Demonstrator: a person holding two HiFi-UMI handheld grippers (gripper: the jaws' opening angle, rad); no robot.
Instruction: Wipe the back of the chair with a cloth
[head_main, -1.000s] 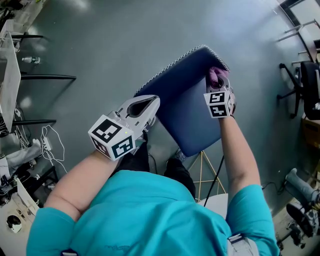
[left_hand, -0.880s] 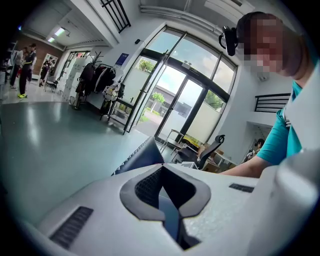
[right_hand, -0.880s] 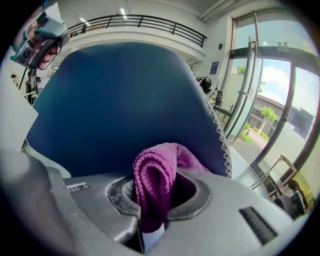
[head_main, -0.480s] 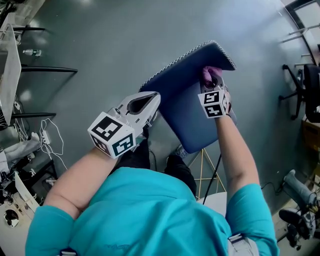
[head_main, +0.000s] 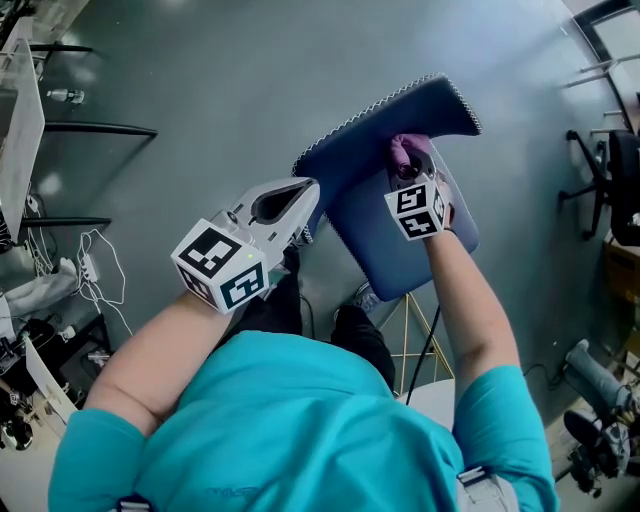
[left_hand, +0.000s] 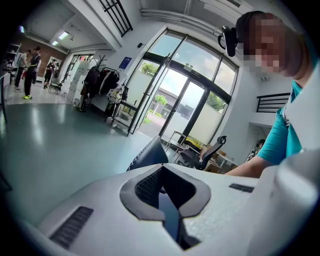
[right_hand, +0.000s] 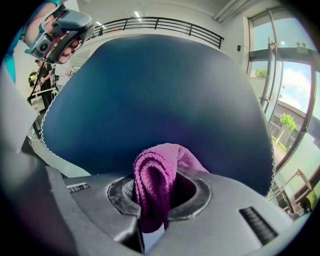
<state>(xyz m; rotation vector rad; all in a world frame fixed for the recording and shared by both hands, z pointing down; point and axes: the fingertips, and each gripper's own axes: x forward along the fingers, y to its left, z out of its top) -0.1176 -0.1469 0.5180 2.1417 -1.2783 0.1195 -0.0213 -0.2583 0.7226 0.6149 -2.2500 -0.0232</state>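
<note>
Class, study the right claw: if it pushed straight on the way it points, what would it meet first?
The right claw, shut on a purple cloth, points squarely at the dark blue chair back. The cloth's folded end would meet that back first; whether it already touches is unclear.

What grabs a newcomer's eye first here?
The purple cloth bunched in the right claw, pressed against the dark blue chair back filling the right gripper view. Next, the left claw, shut and empty, beside the chair's left edge in the head view.
</note>
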